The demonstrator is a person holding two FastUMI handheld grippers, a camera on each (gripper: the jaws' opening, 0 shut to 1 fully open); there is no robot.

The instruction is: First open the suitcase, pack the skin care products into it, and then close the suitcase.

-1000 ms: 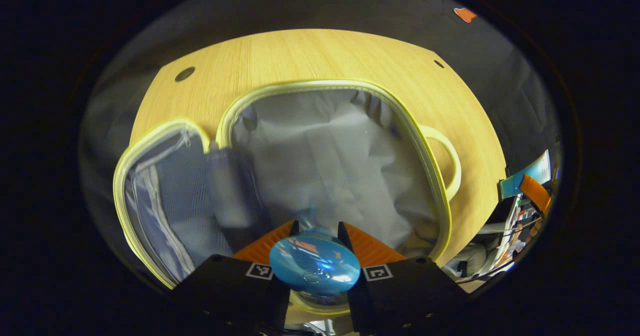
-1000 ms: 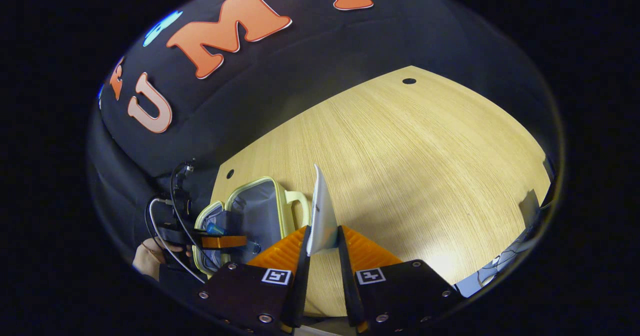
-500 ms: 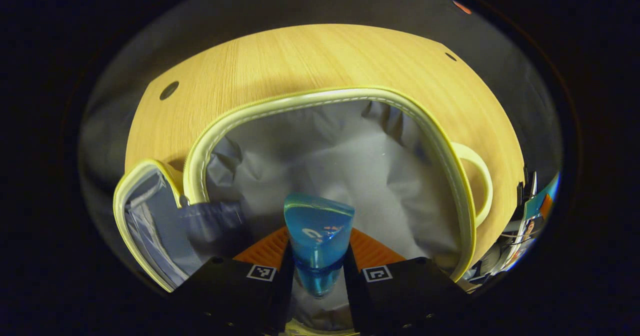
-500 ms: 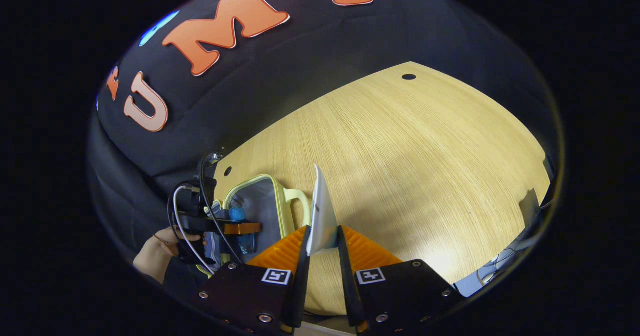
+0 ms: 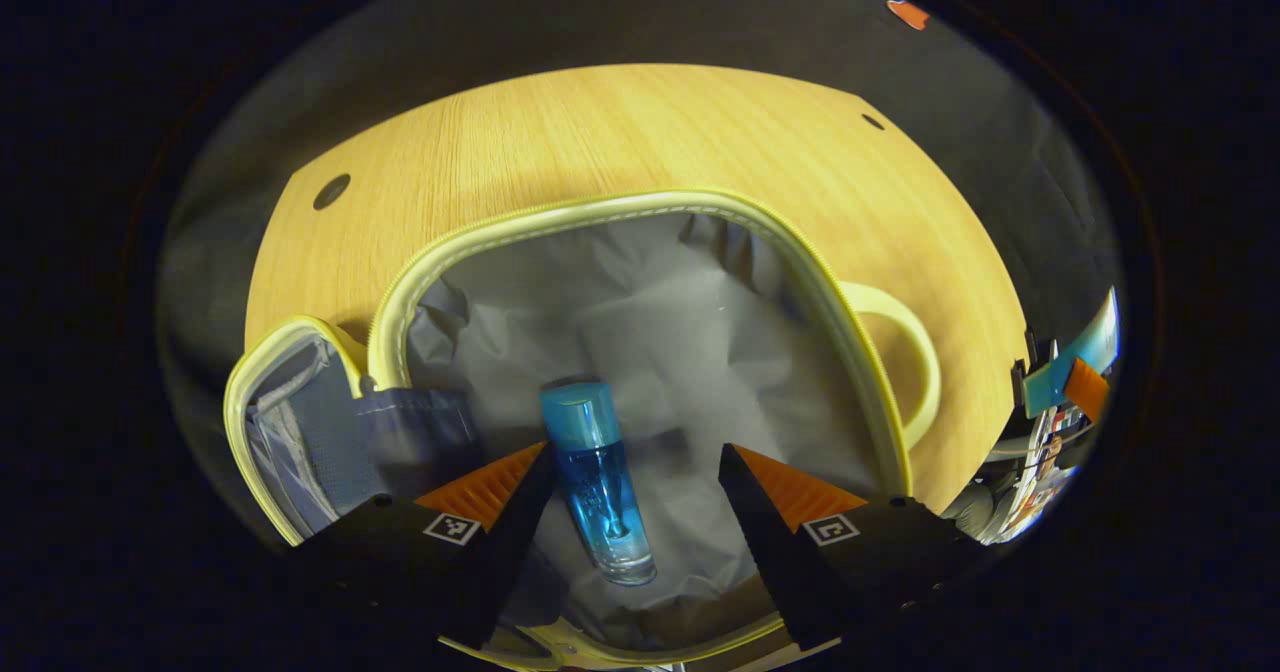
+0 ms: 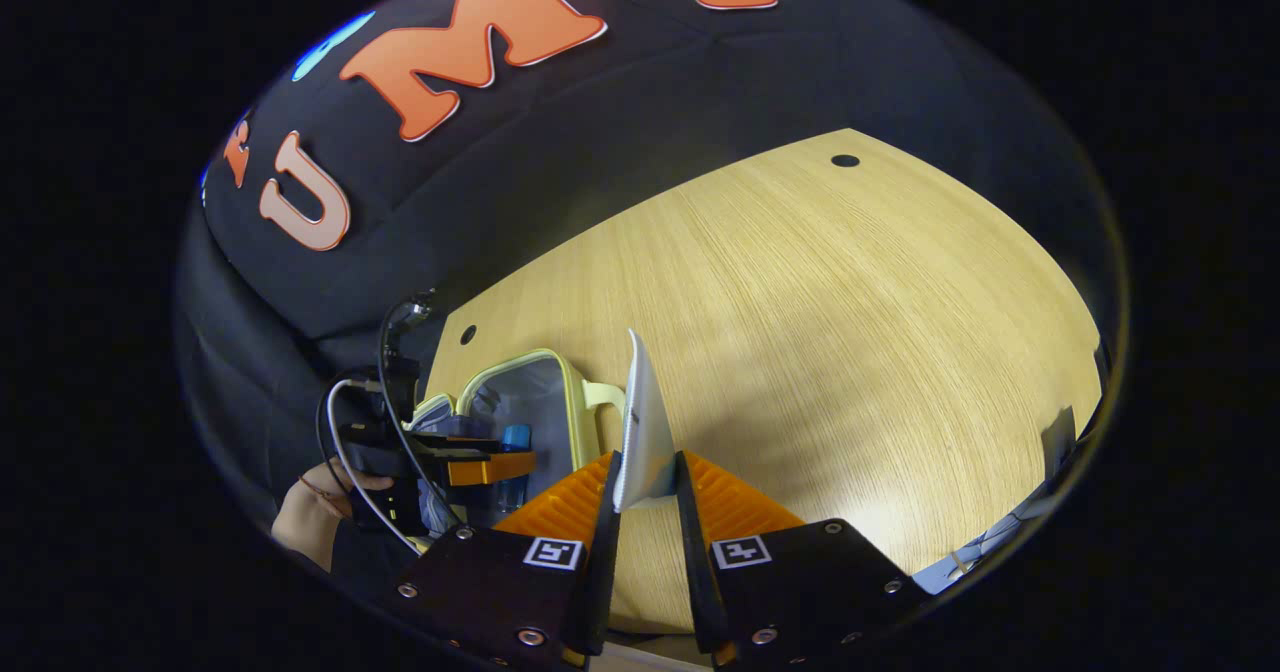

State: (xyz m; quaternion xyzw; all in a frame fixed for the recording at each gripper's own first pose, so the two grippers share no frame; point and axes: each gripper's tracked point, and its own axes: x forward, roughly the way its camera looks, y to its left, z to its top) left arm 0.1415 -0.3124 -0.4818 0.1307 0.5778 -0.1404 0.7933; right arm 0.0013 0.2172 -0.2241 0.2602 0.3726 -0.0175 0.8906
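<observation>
The pale yellow suitcase [image 5: 640,202] lies open on the wooden table, its grey lining exposed and its mesh-lined lid [image 5: 290,422] folded out to the left. A blue bottle [image 5: 597,477] lies on the lining. My left gripper [image 5: 635,462] hovers open just above the bottle, one finger on each side, touching nothing. My right gripper [image 6: 645,482] is shut on a flat white tube [image 6: 645,432], held upright over the table right of the suitcase [image 6: 530,402]. In the right gripper view the left gripper [image 6: 470,462] and the hand holding it show over the case.
The wooden table [image 6: 820,332] stretches wide to the right of the suitcase, with small round holes [image 6: 845,161] near its far corners. The suitcase handle [image 5: 905,352] sticks out on the right. Cluttered objects [image 5: 1050,412] stand beyond the table's right edge.
My left gripper has opened and let go of the blue bottle, which now lies on the suitcase lining. The right gripper has kept its hold on the white tube, barely moving.
</observation>
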